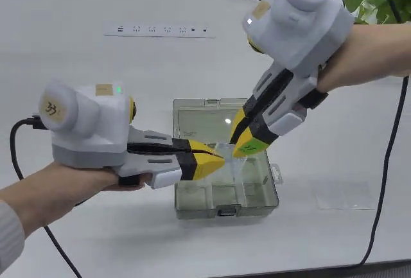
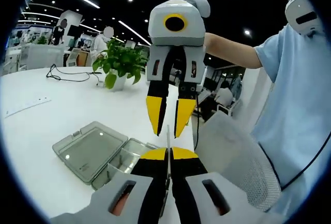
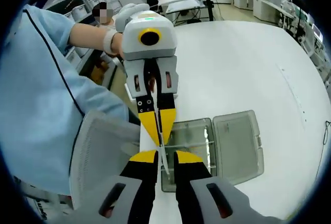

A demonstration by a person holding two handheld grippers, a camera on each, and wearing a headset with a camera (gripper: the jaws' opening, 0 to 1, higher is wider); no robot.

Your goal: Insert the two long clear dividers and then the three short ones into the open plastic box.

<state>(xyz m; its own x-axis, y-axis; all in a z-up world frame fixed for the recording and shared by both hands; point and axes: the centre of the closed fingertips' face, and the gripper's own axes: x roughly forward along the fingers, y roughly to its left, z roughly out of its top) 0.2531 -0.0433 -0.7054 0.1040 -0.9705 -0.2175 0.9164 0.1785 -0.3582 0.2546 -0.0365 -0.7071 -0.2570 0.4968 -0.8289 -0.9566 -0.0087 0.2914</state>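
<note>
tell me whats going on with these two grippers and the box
A person is fitting dividers into the open box. The left gripper is shut on a clear divider, held just above the box. The right gripper faces it, with jaws apart on either side of the sheet. More clear pieces lie on the table beside the box.

Your left gripper [image 1: 217,160] reaches in level from the left, its 2 jaws pinched tight on a clear divider [image 2: 167,135]. Your right gripper [image 1: 239,147] slants down from the upper right, tips nearly meeting the left's, its 2 jaws slightly apart on either side of that divider.
</note>
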